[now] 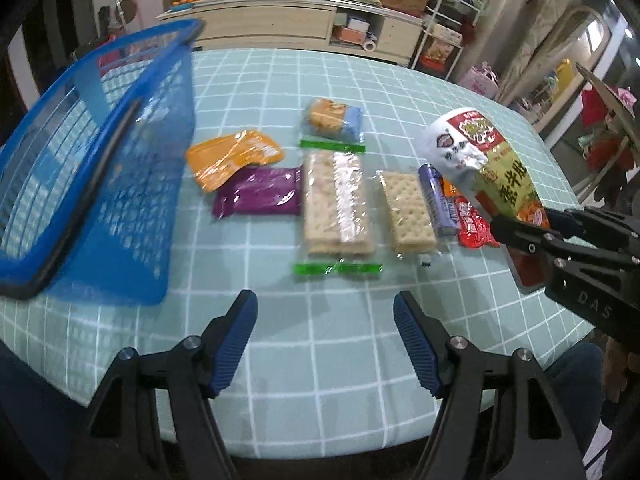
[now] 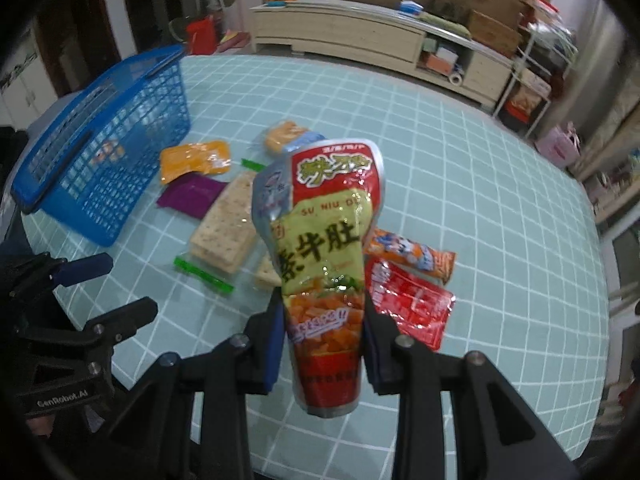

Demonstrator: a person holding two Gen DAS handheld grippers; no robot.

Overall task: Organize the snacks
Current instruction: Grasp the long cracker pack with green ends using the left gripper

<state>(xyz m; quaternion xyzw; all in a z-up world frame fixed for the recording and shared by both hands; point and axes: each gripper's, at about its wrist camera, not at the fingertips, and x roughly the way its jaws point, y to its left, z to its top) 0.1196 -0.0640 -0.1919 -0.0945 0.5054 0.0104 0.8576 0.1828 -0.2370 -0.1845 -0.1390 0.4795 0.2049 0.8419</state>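
Right gripper (image 2: 320,340) clamps the green-red snack pouch (image 2: 324,240), lifted above the tabletop (image 2: 480,200). Left gripper (image 1: 325,340) released, empty, near the blue basket (image 1: 132,200).

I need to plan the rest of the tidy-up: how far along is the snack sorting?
Done: nothing clearly; the blue basket looks empty as far as its mesh shows. In hand: the right gripper holds a red-and-green snack pouch above the table. Left: the cracker packs, purple packet and orange packet lie on the table; the left gripper is open.
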